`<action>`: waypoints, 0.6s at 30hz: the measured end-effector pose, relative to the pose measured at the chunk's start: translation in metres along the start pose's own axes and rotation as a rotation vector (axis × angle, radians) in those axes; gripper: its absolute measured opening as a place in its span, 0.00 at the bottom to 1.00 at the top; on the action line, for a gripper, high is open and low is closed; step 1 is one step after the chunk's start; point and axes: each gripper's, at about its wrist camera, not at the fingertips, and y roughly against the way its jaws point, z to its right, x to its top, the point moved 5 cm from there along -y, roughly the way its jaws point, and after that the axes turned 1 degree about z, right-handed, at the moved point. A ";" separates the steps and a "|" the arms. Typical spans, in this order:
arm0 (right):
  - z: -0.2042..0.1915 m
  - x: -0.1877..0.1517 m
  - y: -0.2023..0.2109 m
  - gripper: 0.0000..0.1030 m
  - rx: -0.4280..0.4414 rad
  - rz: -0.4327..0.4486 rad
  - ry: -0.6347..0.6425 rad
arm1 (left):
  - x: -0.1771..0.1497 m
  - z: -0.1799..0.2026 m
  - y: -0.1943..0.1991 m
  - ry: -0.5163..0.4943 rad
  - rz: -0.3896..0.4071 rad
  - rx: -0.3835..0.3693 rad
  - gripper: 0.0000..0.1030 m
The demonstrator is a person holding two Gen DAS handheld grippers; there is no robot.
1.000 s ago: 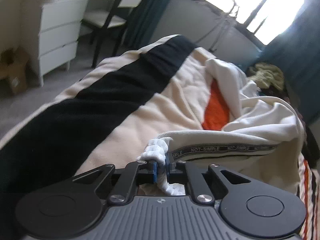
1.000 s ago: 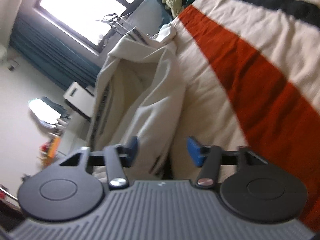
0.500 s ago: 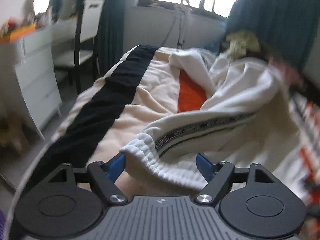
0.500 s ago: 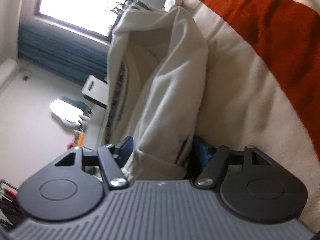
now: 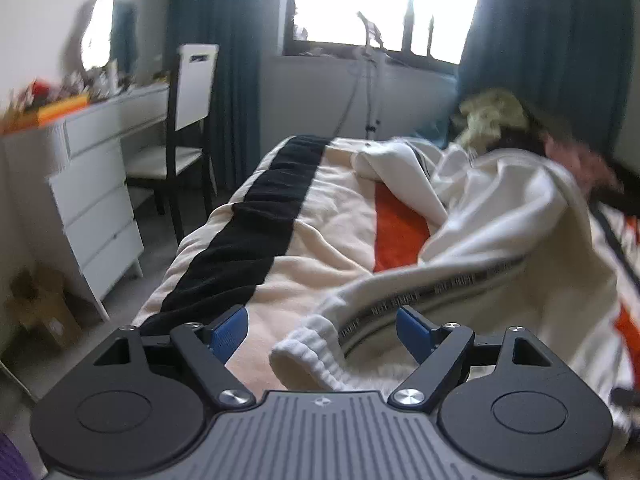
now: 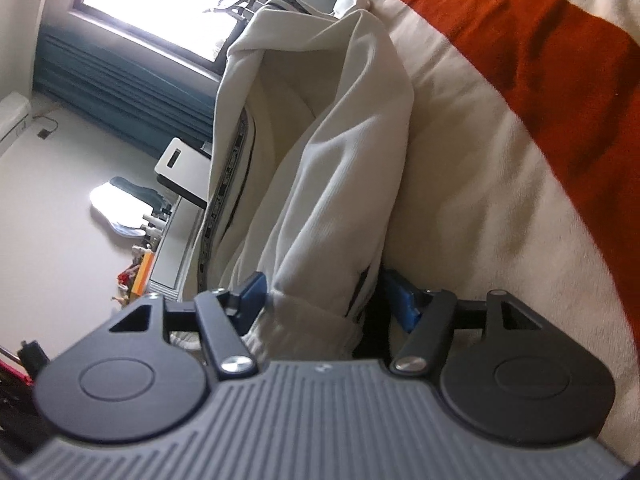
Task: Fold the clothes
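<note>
Cream fleece garment with printed black-and-white trim (image 5: 496, 240), lower right of frame on striped cream, black and orange blanket (image 5: 320, 216); left gripper (image 5: 322, 326) spread around its ribbed cuff (image 5: 308, 360); right gripper (image 6: 326, 294) spread, fabric between fingers.

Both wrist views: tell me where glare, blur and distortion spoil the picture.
Left wrist view: the window is blown out white, the dresser and the right edge are smeared, and fisheye bends the walls. Right wrist view: its window glares too, the picture is steeply tilted, and the cream garment stays fairly sharp.
</note>
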 end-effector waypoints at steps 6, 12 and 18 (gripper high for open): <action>-0.004 -0.002 0.002 0.68 0.043 0.005 -0.012 | -0.013 -0.013 -0.056 0.118 -0.245 -0.005 0.80; -0.003 -0.004 -0.008 0.76 0.048 0.005 -0.031 | -0.005 -0.008 -0.059 0.192 -0.214 -0.054 0.53; -0.006 -0.013 -0.016 0.68 0.045 0.009 -0.083 | 0.008 -0.020 -0.053 0.332 -0.127 -0.107 0.21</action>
